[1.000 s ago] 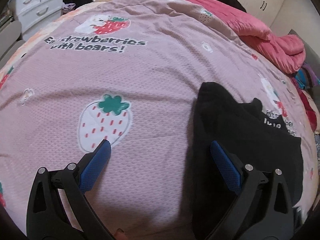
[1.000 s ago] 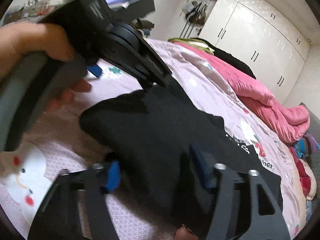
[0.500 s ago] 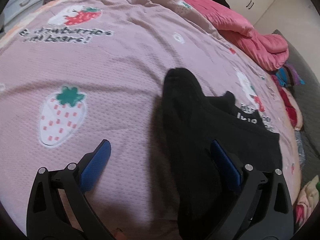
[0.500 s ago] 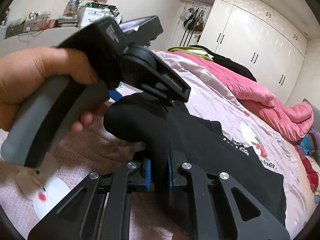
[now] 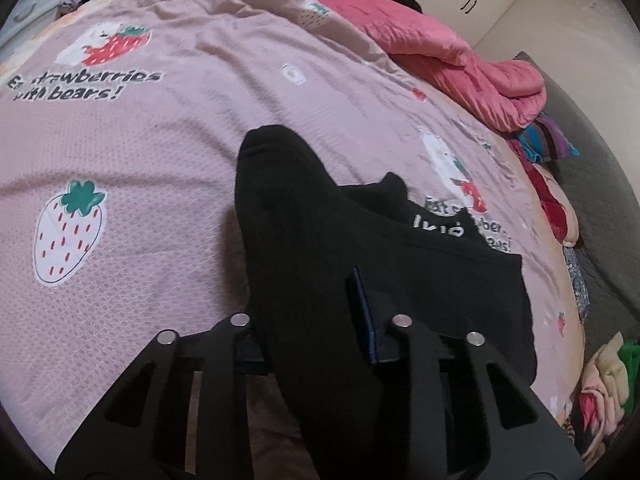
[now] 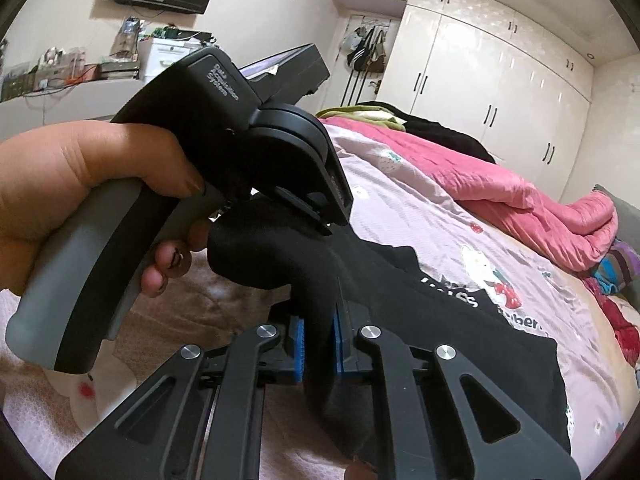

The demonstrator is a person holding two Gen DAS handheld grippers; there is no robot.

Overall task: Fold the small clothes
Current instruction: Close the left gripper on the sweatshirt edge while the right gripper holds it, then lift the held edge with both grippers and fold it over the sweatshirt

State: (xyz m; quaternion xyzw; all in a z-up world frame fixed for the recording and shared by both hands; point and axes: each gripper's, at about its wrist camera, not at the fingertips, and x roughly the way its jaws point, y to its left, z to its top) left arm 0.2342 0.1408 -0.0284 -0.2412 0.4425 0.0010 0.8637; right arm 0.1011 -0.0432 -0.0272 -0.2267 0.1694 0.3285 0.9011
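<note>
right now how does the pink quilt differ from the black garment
The pink quilt lies bunched in thick folds at the bed's far edge; the black garment is thin and partly lifted off the sheet.
The quilt is plain; the garment carries white lettering.
Nothing touches the quilt; the right hand-held gripper is shut on the garment, and the left hand-held gripper is closing around a fold of it.
Both rest on the same sheet.

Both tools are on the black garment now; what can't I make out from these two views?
- Left wrist: left tool pads buried in the black garment, whose near end the frame edge cuts off.
- Left wrist: garment's white lettering half hidden by a fold.
- Right wrist: garment under right tool hidden; left tool's tips out of sight.
</note>
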